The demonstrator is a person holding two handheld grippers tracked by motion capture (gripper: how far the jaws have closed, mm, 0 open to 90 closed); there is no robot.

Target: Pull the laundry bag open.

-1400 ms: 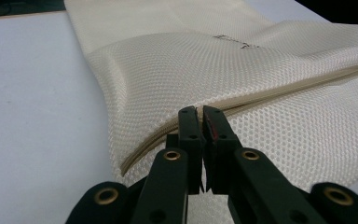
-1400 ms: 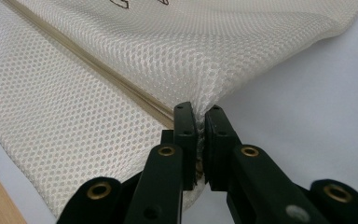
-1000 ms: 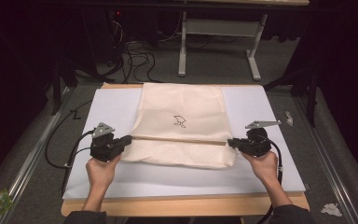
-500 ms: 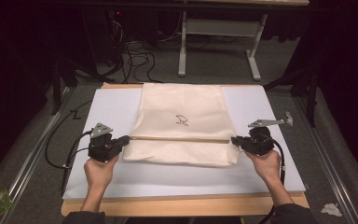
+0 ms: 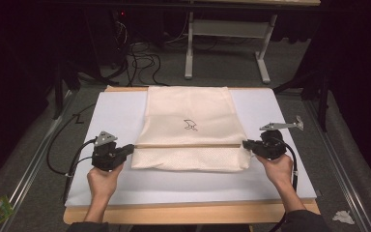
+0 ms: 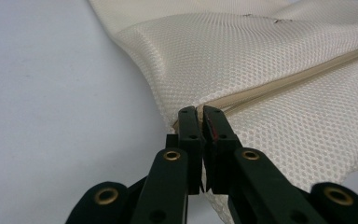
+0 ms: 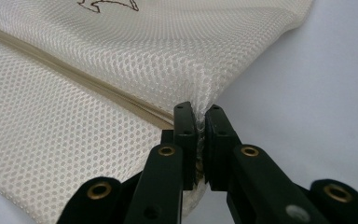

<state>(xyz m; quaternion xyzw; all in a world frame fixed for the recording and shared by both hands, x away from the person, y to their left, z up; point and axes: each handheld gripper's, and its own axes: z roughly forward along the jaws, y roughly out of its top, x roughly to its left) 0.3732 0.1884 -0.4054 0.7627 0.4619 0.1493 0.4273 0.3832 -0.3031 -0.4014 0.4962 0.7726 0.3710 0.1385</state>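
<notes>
A cream mesh laundry bag point(image 5: 191, 128) lies flat in the middle of a white sheet point(image 5: 280, 179) that covers the wooden bench point(image 5: 188, 212), its long axis running away from the person and its zipper point(image 5: 188, 145) crossing it from side to side, near the person's end. The left tongs point(image 5: 129, 149) are clamped on the bag's left edge just where the zipper ends, and the left gripper view shows the 2 black jaws pressed together on the mesh point(image 6: 261, 84) at the tape. The right tongs point(image 5: 247, 144) are clamped the same way on the right edge at the other zipper end; in the right gripper view the netting point(image 7: 121, 60) bunches between the closed jaws. So the bag lies between the 2 hands, each equally near its own side, and the zipper line joins the 2 grips. Any coming move, a lift or a fold I judge, turns on both hands keeping that line level. The fabric is a fine honeycomb net, pale and soft, with 1 small dark embroidered mark point(image 5: 191, 125) near its centre, and the strip below the zipper looks slightly puffed.
</notes>
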